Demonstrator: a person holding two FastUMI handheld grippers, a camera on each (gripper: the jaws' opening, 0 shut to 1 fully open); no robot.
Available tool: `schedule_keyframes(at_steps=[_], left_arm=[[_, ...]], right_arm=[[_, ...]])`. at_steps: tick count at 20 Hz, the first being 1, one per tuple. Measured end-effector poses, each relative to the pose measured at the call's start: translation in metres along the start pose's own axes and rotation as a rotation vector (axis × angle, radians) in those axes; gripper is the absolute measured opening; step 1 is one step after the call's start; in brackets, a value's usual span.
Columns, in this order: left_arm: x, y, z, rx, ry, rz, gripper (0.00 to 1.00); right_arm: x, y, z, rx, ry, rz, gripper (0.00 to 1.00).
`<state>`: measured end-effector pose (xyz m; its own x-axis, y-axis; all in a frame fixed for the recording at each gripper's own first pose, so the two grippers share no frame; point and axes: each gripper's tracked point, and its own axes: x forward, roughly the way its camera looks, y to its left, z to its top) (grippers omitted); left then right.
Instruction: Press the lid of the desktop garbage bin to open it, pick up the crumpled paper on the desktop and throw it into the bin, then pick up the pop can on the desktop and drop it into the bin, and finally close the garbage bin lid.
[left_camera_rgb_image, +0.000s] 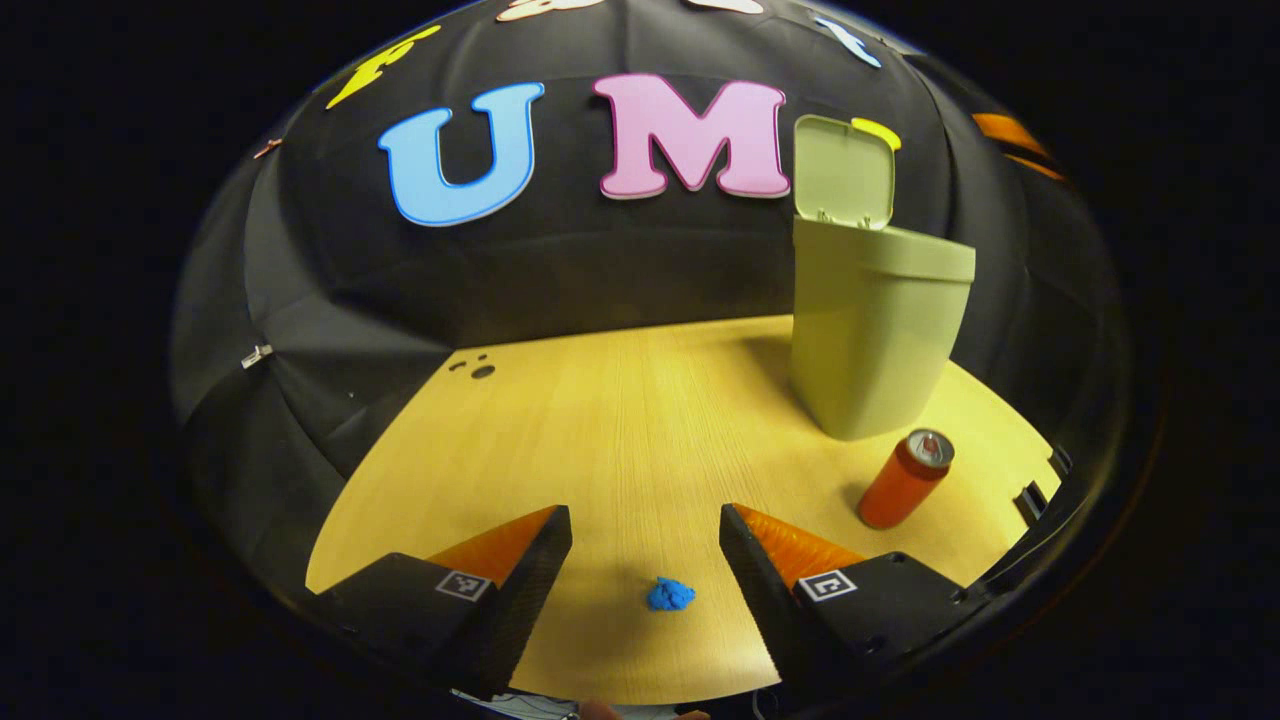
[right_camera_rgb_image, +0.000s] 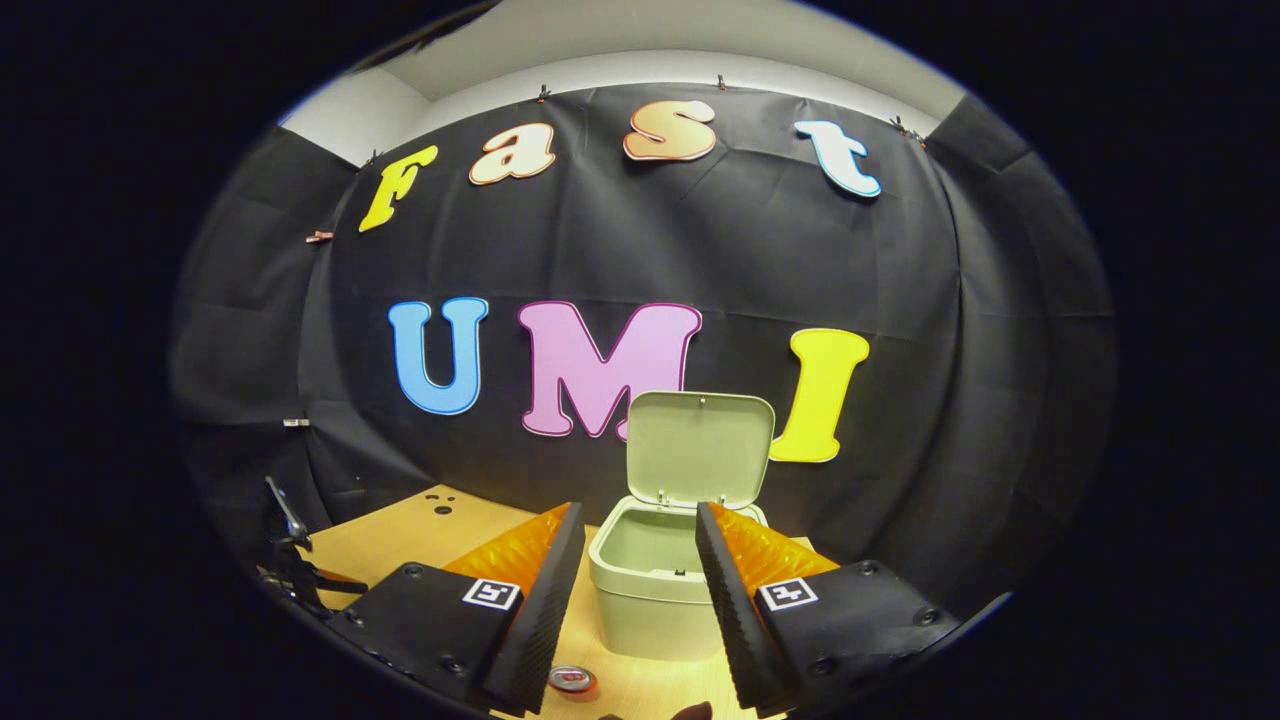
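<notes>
Bin (left_camera_rgb_image: 880, 330) upright toward the back of the counter (left_camera_rgb_image: 640, 420), lid (left_camera_rgb_image: 843, 172) swung up (hollow inside plain in the right gripper view (right_camera_rgb_image: 650, 545)). Paper (left_camera_rgb_image: 670, 594) lying on the counter between the left gripper's (left_camera_rgb_image: 645, 545) fingers, jaws spread wide and touching nothing; can (left_camera_rgb_image: 905, 478) standing just in front of the bin, apart from it. Right gripper (right_camera_rgb_image: 640, 560) held before the bin's mouth, jaws likewise apart and empty, can top (right_camera_rgb_image: 572, 680) low between them.
</notes>
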<state>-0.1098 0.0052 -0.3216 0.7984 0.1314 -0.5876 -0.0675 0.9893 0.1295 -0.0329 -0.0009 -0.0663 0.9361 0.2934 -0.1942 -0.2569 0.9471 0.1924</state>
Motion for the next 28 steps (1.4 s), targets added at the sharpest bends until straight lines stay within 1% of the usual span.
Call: schedule_keyframes(at_steps=[2, 3, 5, 10, 11, 15, 20, 22, 23, 24, 25, 26, 27, 28], left_arm=[[0.006, -0.003, -0.021, 0.006, 0.041, -0.009, 0.93], [0.01, -0.005, -0.03, 0.006, 0.063, -0.013, 0.9], [0.017, -0.009, -0.05, 0.003, 0.108, -0.021, 0.87], [0.032, -0.012, -0.083, 0.008, 0.182, -0.032, 0.82], [0.034, -0.013, -0.086, 0.004, 0.19, -0.031, 0.8], [0.042, -0.014, -0.095, -0.028, 0.215, -0.038, 0.78], [0.052, -0.016, -0.096, -0.038, 0.234, -0.053, 0.76], [0.054, -0.019, -0.097, -0.038, 0.241, -0.063, 0.73], [0.056, -0.018, -0.097, -0.035, 0.243, -0.063, 0.65], [0.056, -0.016, -0.099, -0.033, 0.246, -0.059, 0.64], [0.057, -0.016, -0.099, -0.033, 0.25, -0.059, 0.52], [0.058, -0.017, -0.101, -0.033, 0.25, -0.058, 0.53], [0.058, -0.018, -0.1, -0.032, 0.249, -0.06, 0.46], [0.058, -0.017, -0.1, -0.03, 0.247, -0.061, 0.46]], right_arm=[[-0.002, -0.005, 0.0, -0.001, 0.005, -0.005, 0.71], [-0.004, -0.007, -0.001, -0.002, 0.006, -0.007, 0.71], [-0.006, -0.011, -0.001, -0.004, 0.011, -0.01, 0.71], [-0.013, -0.019, -0.002, -0.024, 0.024, -0.023, 0.71], [-0.015, -0.019, -0.003, -0.028, 0.027, -0.024, 0.71], [-0.019, -0.022, -0.004, -0.04, 0.039, -0.034, 0.71], [-0.021, -0.027, -0.007, -0.03, 0.051, -0.052, 0.71], [-0.019, -0.028, -0.009, -0.025, 0.058, -0.056, 0.71], [-0.02, -0.028, -0.011, -0.024, 0.06, -0.058, 0.71], [-0.02, -0.027, -0.011, -0.024, 0.062, -0.058, 0.71], [-0.021, -0.029, -0.011, -0.026, 0.061, -0.063, 0.71], [-0.02, -0.03, -0.011, -0.029, 0.061, -0.069, 0.71], [-0.019, -0.031, -0.012, -0.029, 0.061, -0.075, 0.71], [-0.018, -0.032, -0.013, -0.027, 0.064, -0.077, 0.72]])
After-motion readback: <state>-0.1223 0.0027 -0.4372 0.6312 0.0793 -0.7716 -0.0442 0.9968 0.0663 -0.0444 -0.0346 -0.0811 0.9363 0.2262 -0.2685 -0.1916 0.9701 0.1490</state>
